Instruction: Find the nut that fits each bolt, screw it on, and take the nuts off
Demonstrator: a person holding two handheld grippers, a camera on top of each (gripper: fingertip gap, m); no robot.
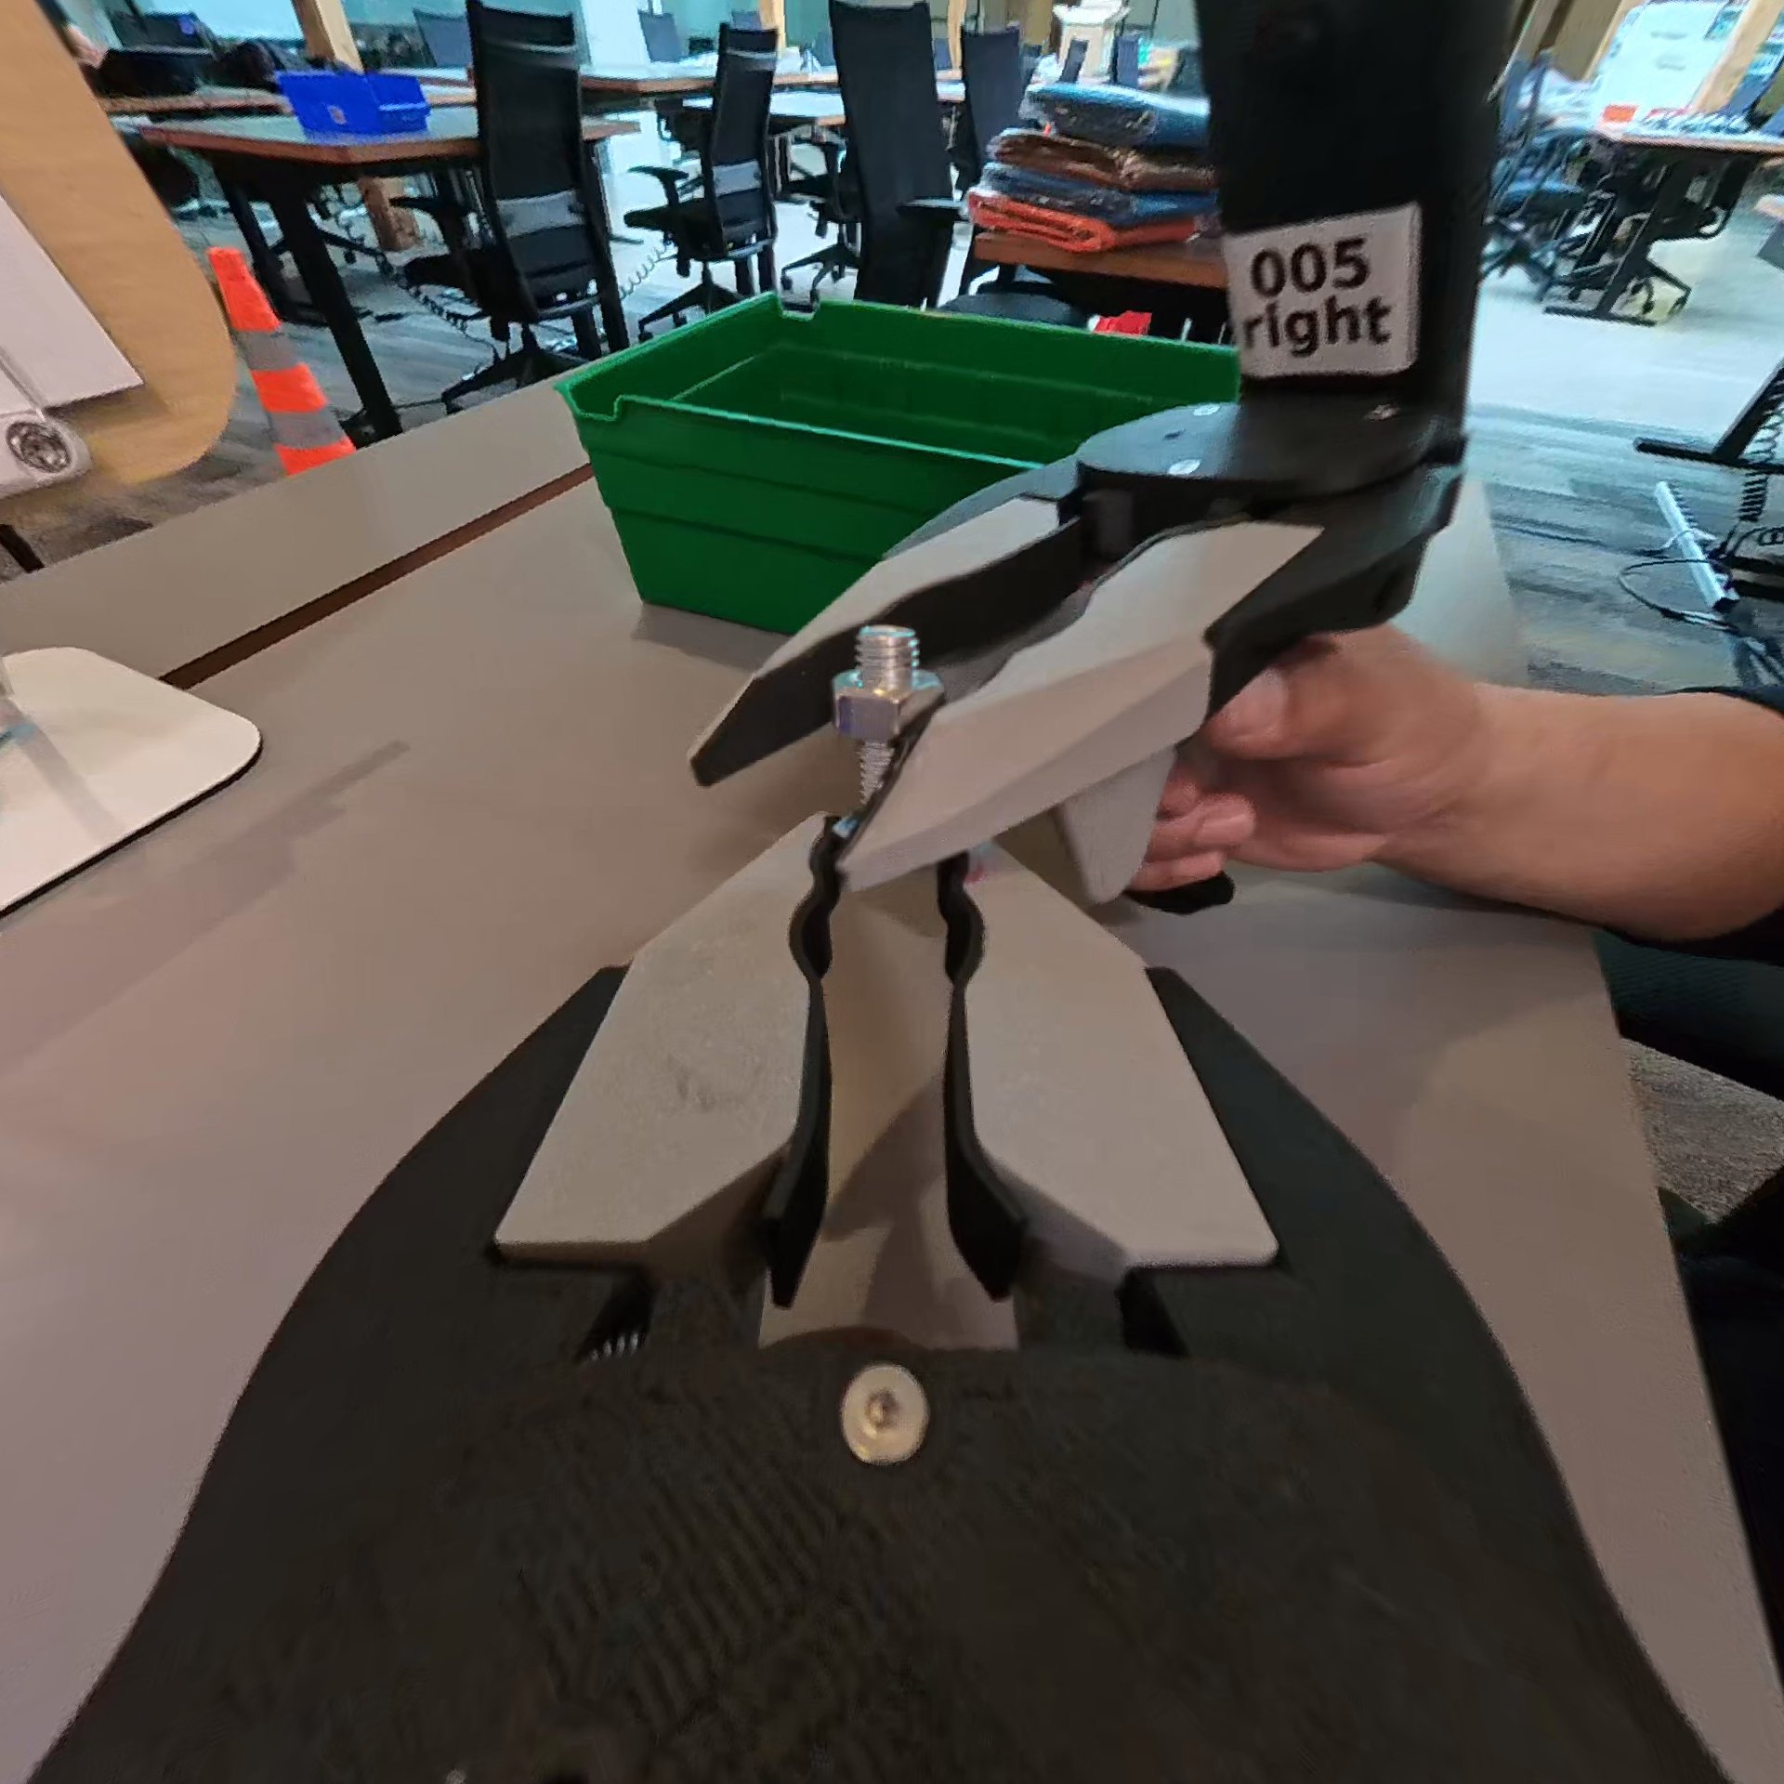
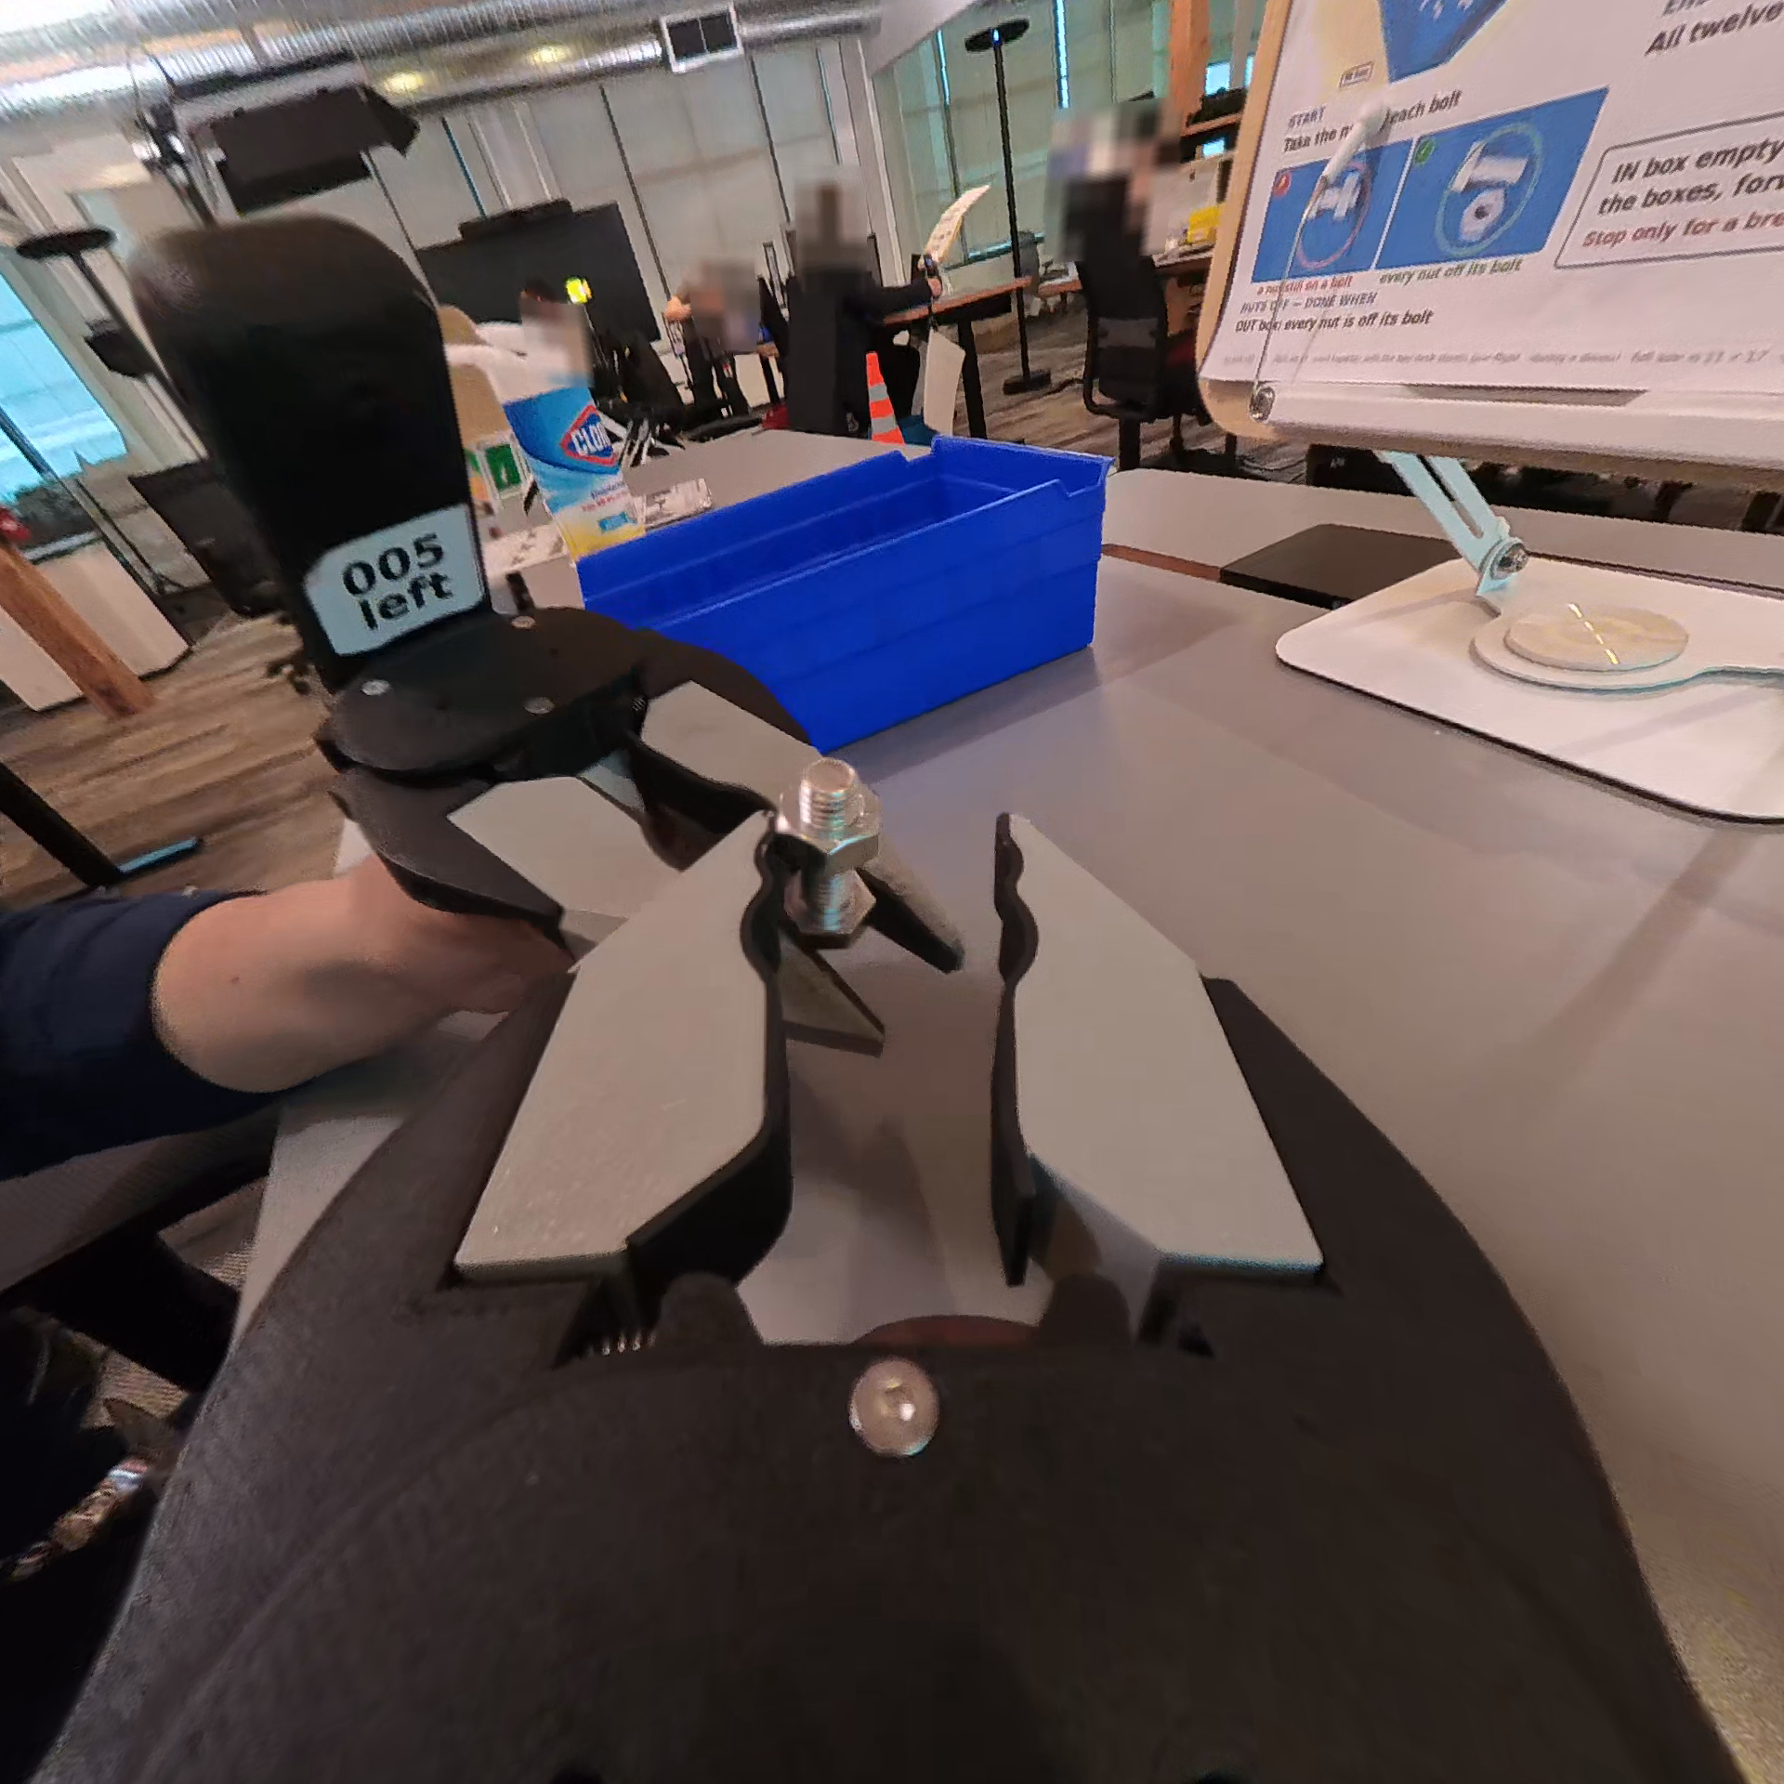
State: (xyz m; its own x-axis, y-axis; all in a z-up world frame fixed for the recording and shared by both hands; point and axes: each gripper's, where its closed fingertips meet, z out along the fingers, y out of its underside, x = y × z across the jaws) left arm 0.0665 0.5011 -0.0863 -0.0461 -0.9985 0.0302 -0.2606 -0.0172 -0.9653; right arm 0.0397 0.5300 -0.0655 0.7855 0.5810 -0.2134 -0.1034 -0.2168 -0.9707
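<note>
We hold the bolt [image 2: 828,848] upright, head down in the left gripper [image 2: 874,941], which is clamped on it. The nut [image 2: 826,851] sits partway up the thread. Our right gripper [image 2: 883,893] stands apart, its left finger [image 2: 666,1052] touching the nut, so we are off-centre. The table [image 2: 1351,965] ahead gives room to shift left.
</note>
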